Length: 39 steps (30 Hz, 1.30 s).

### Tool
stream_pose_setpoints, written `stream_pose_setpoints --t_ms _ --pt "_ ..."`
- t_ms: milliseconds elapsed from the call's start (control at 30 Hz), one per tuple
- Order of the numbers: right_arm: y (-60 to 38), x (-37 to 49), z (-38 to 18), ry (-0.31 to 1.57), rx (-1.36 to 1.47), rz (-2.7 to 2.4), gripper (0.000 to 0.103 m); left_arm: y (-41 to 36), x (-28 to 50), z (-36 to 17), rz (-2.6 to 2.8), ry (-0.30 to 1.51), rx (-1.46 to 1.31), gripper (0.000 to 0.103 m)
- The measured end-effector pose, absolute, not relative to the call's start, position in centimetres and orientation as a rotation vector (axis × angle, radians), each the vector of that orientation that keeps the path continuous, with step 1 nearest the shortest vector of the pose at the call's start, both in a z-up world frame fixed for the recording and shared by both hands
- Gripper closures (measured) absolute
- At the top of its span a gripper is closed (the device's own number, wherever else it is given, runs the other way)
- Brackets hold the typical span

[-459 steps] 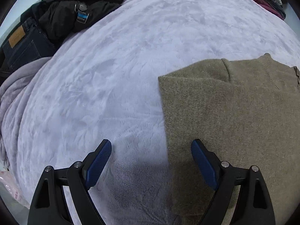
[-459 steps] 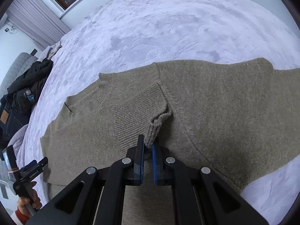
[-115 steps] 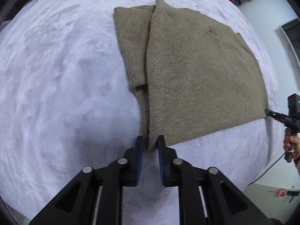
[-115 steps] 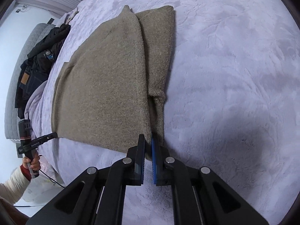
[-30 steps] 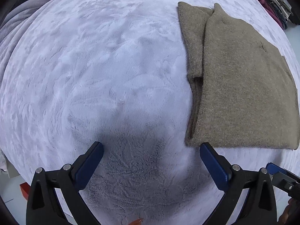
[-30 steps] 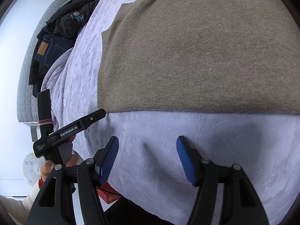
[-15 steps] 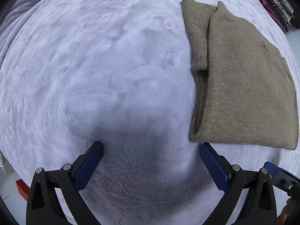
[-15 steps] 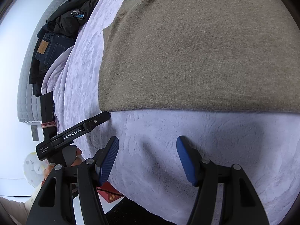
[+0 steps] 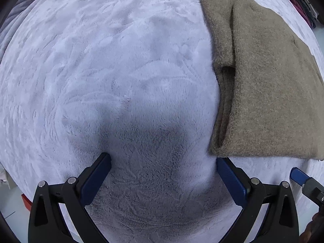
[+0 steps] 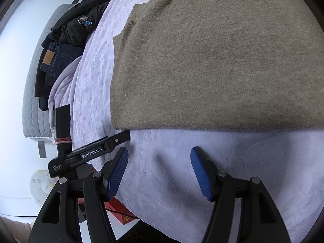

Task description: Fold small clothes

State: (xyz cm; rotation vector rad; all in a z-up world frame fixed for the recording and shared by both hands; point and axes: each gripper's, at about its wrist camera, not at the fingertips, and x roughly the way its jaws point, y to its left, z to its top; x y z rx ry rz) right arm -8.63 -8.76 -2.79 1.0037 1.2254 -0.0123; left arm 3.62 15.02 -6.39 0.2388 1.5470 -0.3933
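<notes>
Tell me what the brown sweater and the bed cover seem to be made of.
Sweater: looks like a wool-type knit, matte and slightly fuzzy, with fine knit rows visible.
Bed cover: seems a plush fleece or velvet, pale lilac, soft sheen, with a nap showing brushed swirls.

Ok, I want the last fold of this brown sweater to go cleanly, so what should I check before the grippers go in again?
1. Left gripper empty, jaws apart: ok.
2. Right gripper empty, jaws apart: ok.
3. Sweater lies flat on the blanket: ok.
4. Side layers squared up: not ok; an under layer sticks out along one side.
5. Near hem straight and free to grasp: ok.
6. Far edge of the sweater tidy: cannot tell; it runs out of the right wrist view.
</notes>
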Motion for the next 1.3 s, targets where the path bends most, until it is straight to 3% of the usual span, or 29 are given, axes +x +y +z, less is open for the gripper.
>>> stream_pose_setpoints --t_ms 500,533,567,633,767,900,1000,1033,1067,1100,1133,1233,1300 --pt "-10.6 -8.1 -7.1 1.007 1.441 -0.041 0.036 16.2 2.8 -2.8 -0.586 1.490 -0.017 0.000" --pt "-10.6 -8.0 -7.1 1.010 1.439 -0.039 0.044 15.9 3.0 -3.0 -0.593 1.487 -0.026 0.000" --pt "-10.6 -7.8 -7.2 1.016 1.435 -0.041 0.065 15.4 3.4 -3.3 -0.593 1.485 -0.034 0.000" --pt "-10.7 -7.6 -7.6 1.024 1.462 -0.039 0.095 15.1 3.5 -2.9 -0.587 1.480 -0.048 0.000" --pt "-10.6 -7.6 -5.9 0.984 1.405 0.031 0.096 14.5 3.2 -1.8 -0.595 1.439 -0.016 0.000" --pt "-9.8 -7.8 -6.5 1.110 1.291 -0.005 0.095 15.0 2.9 -2.1 -0.564 1.443 0.046 0.000" --pt "-9.1 -7.4 -7.1 1.078 1.359 0.059 0.088 16.1 3.0 -1.4 -0.541 1.413 0.031 0.000" --pt "-8.7 -7.0 -7.0 1.070 1.364 0.086 0.078 16.5 3.1 -1.1 -0.533 1.398 0.030 0.000" --pt "-8.1 -6.5 -7.1 1.064 1.366 0.114 0.057 16.7 3.2 -0.9 -0.524 1.390 0.036 0.000" --pt "-7.7 -6.0 -7.1 1.058 1.367 0.131 0.049 17.0 3.4 -0.8 -0.513 1.388 0.041 0.000" --pt "-7.2 -5.3 -7.3 1.048 1.373 0.141 0.047 17.4 3.5 -0.8 -0.505 1.389 0.043 0.000" --pt "-6.2 -3.6 -8.6 1.037 1.448 0.116 0.049 18.6 3.9 -0.5 -0.485 1.396 0.041 0.000" --pt "-6.0 -3.0 -9.1 1.009 1.524 0.108 0.070 19.1 3.9 0.0 -0.479 1.384 0.044 0.000"
